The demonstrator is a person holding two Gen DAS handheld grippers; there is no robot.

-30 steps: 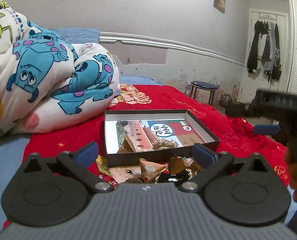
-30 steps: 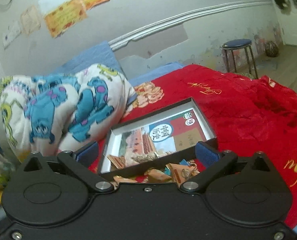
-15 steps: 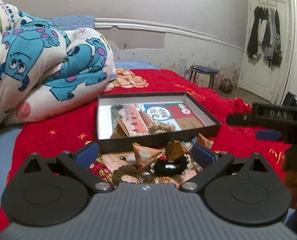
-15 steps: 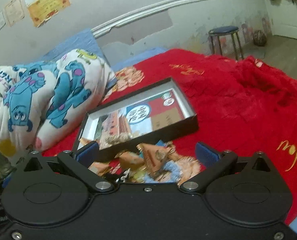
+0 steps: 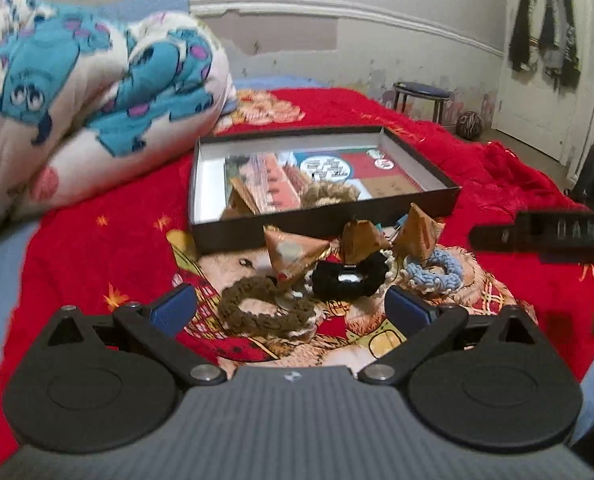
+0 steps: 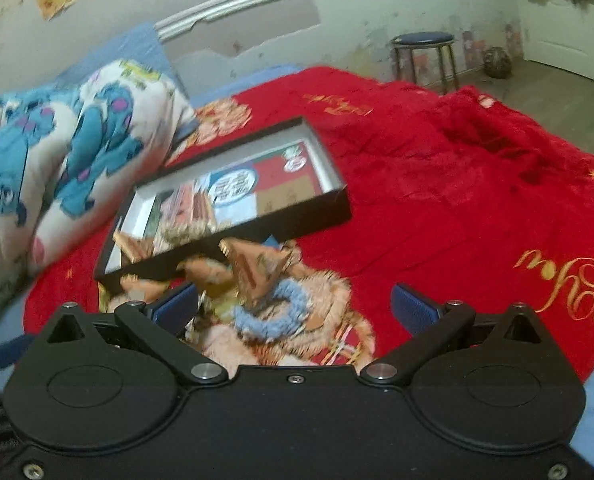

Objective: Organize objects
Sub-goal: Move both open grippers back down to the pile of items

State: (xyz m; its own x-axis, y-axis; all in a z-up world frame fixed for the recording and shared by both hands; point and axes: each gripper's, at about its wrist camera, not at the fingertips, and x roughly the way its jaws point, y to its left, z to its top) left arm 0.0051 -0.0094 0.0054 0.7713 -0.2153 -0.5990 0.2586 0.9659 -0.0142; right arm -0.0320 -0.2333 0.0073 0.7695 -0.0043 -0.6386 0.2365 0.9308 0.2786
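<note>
A shallow black box (image 5: 329,222) lies on the red bedspread, with a brown packet (image 5: 243,200) and a tan hair tie (image 5: 329,192) inside. In front of it lie three brown pyramid packets (image 5: 293,254), a brown hair tie (image 5: 263,310), a black hair tie (image 5: 349,278) and a light blue hair tie (image 5: 431,274). My left gripper (image 5: 291,312) is open just above the brown tie. My right gripper (image 6: 295,308) is open over the blue tie (image 6: 271,314) and a packet (image 6: 253,268), with the box (image 6: 225,236) beyond. The right gripper's body (image 5: 549,236) shows at the left view's right edge.
A folded monster-print quilt (image 5: 81,92) lies left of the box. The red bedspread (image 6: 457,184) stretches to the right. A blue stool (image 6: 423,54) and a ball (image 6: 497,62) stand on the floor by the far wall.
Both grippers have tilted down and moved closer to the loose items in front of the box. The hair ties have come into full view. Both stay open.
</note>
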